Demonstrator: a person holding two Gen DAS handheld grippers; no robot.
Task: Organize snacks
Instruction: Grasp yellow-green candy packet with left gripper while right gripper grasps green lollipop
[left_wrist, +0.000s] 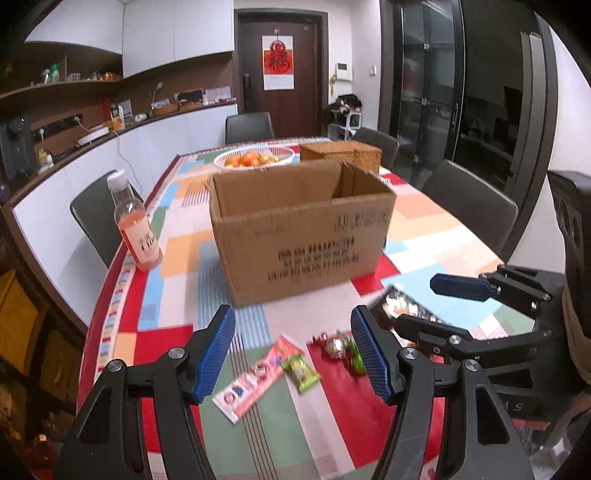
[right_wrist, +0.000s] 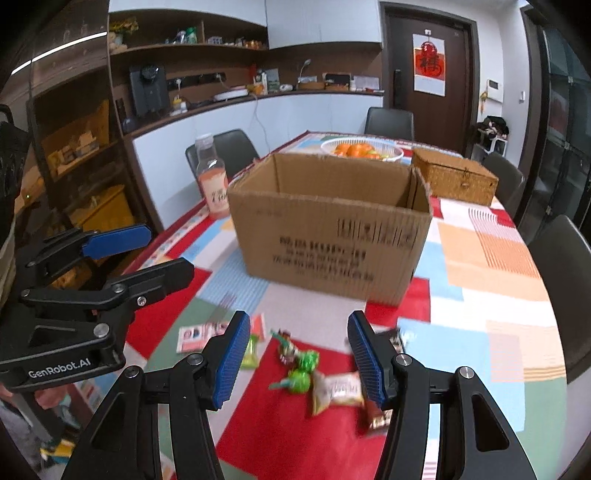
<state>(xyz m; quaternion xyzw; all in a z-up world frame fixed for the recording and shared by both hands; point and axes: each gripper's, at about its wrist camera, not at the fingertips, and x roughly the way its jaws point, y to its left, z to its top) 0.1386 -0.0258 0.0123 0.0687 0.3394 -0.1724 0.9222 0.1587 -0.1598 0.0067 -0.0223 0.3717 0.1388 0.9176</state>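
Observation:
An open cardboard box (left_wrist: 303, 229) (right_wrist: 332, 236) stands mid-table on the patchwork cloth. Loose snacks lie in front of it. They include a long pink packet (left_wrist: 255, 376) (right_wrist: 195, 336), a small green packet (left_wrist: 301, 371) (right_wrist: 251, 350), green-wrapped candies (left_wrist: 340, 347) (right_wrist: 301, 373), a cream packet (right_wrist: 338, 391) and a dark packet (left_wrist: 402, 306) (right_wrist: 395, 338). My left gripper (left_wrist: 291, 314) (right_wrist: 170, 249) hovers open above the pink and green packets, holding nothing. My right gripper (right_wrist: 298, 317) (left_wrist: 424, 302) hovers open over the candies, also holding nothing. The two grippers are side by side.
A bottle of pink drink (left_wrist: 136, 229) (right_wrist: 212, 181) stands near the table's left edge. Behind the box are a white basket of fruit (left_wrist: 255, 158) (right_wrist: 362, 147) and a wicker box (left_wrist: 340, 155) (right_wrist: 454, 177). Dark chairs (left_wrist: 469, 206) ring the table.

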